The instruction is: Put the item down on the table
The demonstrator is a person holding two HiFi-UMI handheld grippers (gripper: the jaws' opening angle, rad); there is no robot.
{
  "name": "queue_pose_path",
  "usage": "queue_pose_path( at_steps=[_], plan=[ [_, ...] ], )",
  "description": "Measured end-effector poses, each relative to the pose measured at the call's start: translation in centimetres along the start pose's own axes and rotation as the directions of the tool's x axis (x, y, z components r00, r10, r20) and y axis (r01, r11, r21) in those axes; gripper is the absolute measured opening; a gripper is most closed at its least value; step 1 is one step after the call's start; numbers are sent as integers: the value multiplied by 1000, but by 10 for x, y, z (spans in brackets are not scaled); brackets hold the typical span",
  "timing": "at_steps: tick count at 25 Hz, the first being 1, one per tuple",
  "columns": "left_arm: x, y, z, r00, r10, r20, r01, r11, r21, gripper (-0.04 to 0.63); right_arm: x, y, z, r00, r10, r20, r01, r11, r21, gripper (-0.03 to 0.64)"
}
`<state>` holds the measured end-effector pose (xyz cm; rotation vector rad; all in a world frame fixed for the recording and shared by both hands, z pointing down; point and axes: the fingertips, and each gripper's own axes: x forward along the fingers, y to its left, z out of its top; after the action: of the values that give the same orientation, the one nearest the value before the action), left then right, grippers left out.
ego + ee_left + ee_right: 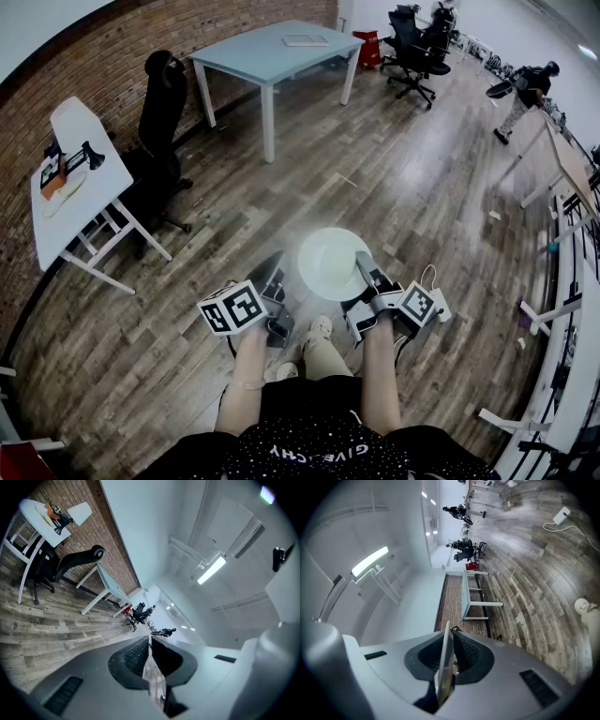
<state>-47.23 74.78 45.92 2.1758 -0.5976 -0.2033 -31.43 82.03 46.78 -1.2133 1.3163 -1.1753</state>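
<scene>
A black office chair [161,108] stands on the plank floor [403,178] by the brick wall [141,42]. Far back are two more black chairs [417,47], a red stool [367,49] and a person [527,94].

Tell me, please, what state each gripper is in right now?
Left gripper: jaws closed, nothing between them.
Right gripper: jaws closed on the white plate.

two grippers in all, a left gripper [273,266] and a right gripper [365,266]; one white plate [328,264]; two tables nearby, a blue table [267,54] and a white table [82,173]; one person [525,89] far off.
</scene>
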Motion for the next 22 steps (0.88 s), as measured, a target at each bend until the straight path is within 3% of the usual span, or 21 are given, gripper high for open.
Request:
queue_pose_path(
  at_steps=[5, 11, 22],
  plan=[
    [9, 16, -11, 1000, 23, 1, -23, 1000, 2, 29, 4, -23, 15, 1000, 0, 20, -1, 999, 35, 39],
    [94, 32, 54, 999, 37, 35, -37, 999, 3, 29, 103, -9, 74, 1000, 4, 6, -4, 999, 37, 38],
    [214, 54, 125, 996, 42, 83, -43, 999, 21, 29, 235, 10, 161, 999, 49, -24, -49, 999, 12, 38]
  ],
)
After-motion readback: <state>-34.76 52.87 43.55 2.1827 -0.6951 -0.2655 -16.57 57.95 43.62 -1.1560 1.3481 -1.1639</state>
